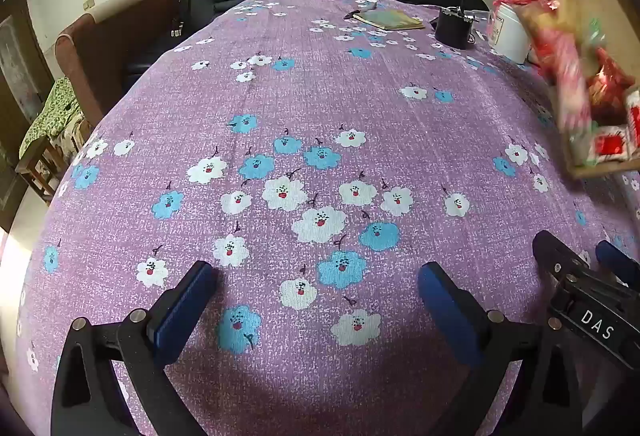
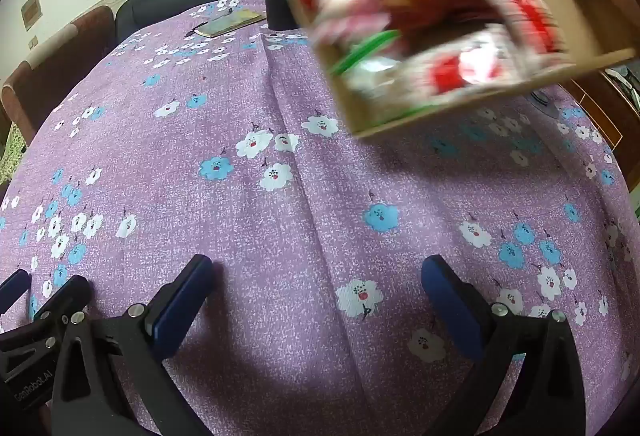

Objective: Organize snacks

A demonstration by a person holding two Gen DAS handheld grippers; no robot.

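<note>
Right wrist view shows your right claw [image 2: 316,300] and left claw [image 1: 316,300] both released and empty over the bare bench [image 2: 280,195]; the snacks [image 2: 440,47] sit in a tilted cardboard box [image 2: 460,107] at far right, nothing sorted yet.

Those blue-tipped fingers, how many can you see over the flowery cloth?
4 in each view: the left wrist view shows its own pair centre and the other pair at right, partly cut off.
</note>
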